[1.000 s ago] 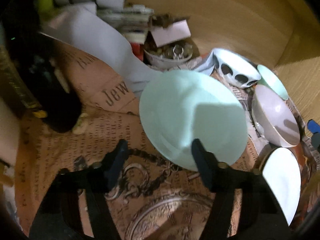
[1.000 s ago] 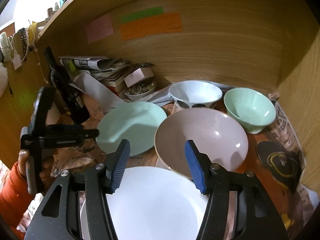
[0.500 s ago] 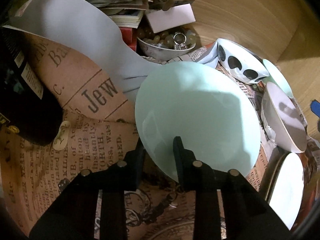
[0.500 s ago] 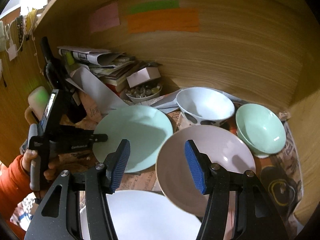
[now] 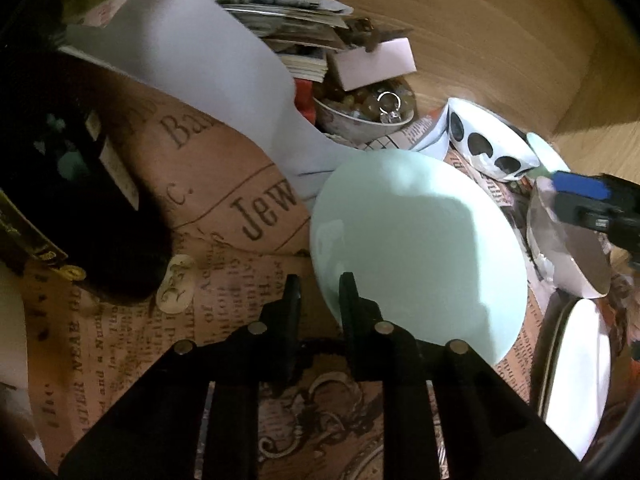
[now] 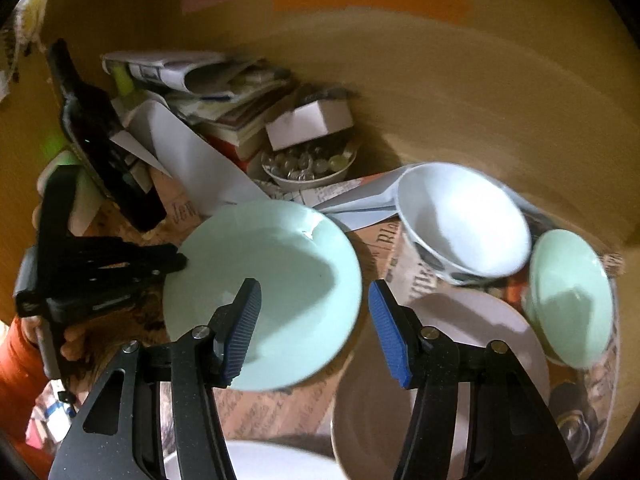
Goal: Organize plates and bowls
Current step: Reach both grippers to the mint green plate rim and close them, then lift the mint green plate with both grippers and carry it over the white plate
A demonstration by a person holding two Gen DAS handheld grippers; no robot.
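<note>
- The mint plate (image 5: 416,248) was the largest piece; its near rim sat between the jaws of the left gripper (image 5: 318,292), which were clamped on it.
- The pinkish bowl (image 6: 440,380) lay just below the right gripper (image 6: 314,320), whose jaws stood wide apart, holding nothing.
- The spotted bowl (image 6: 464,220) and small mint bowl (image 6: 568,296) sat beyond its right jaw.

Showing two plates, mint (image 6: 276,280) and white (image 5: 576,364); three empty bowls, spotted (image 6: 464,220), green (image 6: 568,296), beige (image 6: 452,360); two hand-held grippers, left (image 5: 318,292) and right (image 6: 314,320).
</note>
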